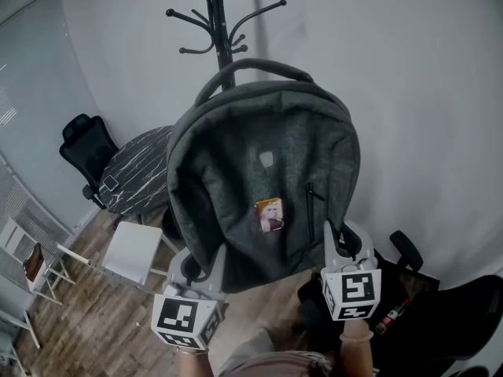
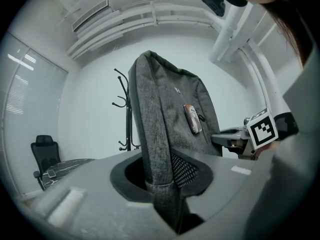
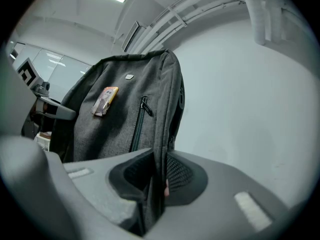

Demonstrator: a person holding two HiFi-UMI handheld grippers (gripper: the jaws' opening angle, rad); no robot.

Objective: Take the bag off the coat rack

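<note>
A grey felt backpack with a small picture tag hangs upright between my two grippers. My left gripper is shut on its lower left edge, where the fabric and mesh are pinched between the jaws. My right gripper is shut on the lower right edge by the zip. The black coat rack stands behind the bag. In the left gripper view the coat rack is left of the backpack and apart from it. The top handle loop shows no hook in it.
A black office chair and a dark marbled round table stand at the left by a glass partition. A white stool is in front of them. Another black chair is low at the right, near the white wall.
</note>
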